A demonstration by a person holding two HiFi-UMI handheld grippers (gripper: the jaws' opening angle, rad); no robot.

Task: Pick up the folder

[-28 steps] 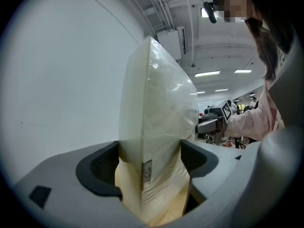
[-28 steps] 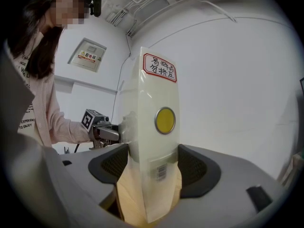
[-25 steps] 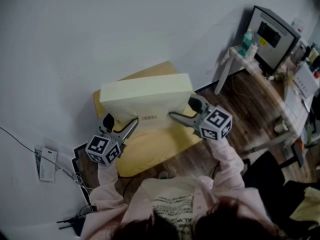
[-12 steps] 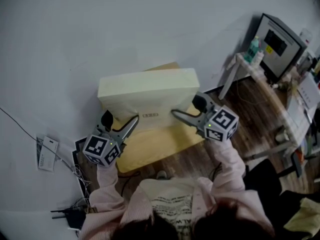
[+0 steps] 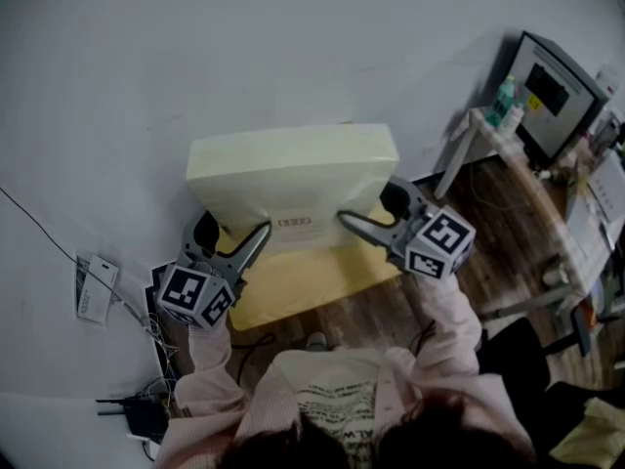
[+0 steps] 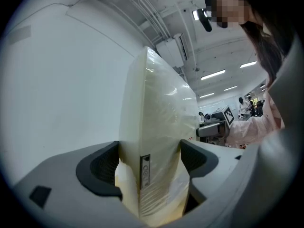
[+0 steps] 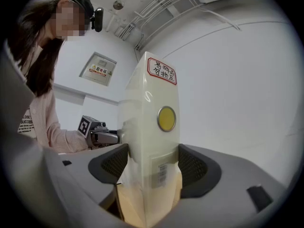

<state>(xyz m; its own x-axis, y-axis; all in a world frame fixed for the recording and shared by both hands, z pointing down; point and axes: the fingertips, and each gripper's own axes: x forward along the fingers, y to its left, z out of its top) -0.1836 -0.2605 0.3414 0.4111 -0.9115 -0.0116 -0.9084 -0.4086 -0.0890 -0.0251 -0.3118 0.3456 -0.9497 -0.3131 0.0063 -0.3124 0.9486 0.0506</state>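
The folder (image 5: 293, 189), a thick pale one wrapped in clear film, is held on edge with its broad face toward the person. It is gripped at both short ends, above a yellow seat (image 5: 303, 286). It appears to be lifted clear of the seat, though the gap beneath it cannot be made out plainly. In the right gripper view a red-bordered label (image 7: 162, 71) and a round yellow sticker (image 7: 166, 118) are seen on its spine.

The left gripper (image 5: 256, 242) is closed on the lower left end, with the folder's thickness filling the space between its jaws. The right gripper (image 5: 347, 221) is clamped in the same way on the lower right end. Both holds sit low, so most of the folder stands above the jaws.

The main risk is judged to be tipping. With the weight above two low grip points, the folder could swing forward or back about the line between them if either hand is tilted. The film looks smooth, and a slide between the jaws could follow if the squeeze is eased. If the hands are drawn apart or raised unevenly, one end could be pulled free and the load left hanging from the other.

A white wall (image 5: 244, 47) stands just behind, and the top edge could be knocked against it. A dropped folder would likely strike the seat and could slide on to the wooden floor (image 5: 391, 311).
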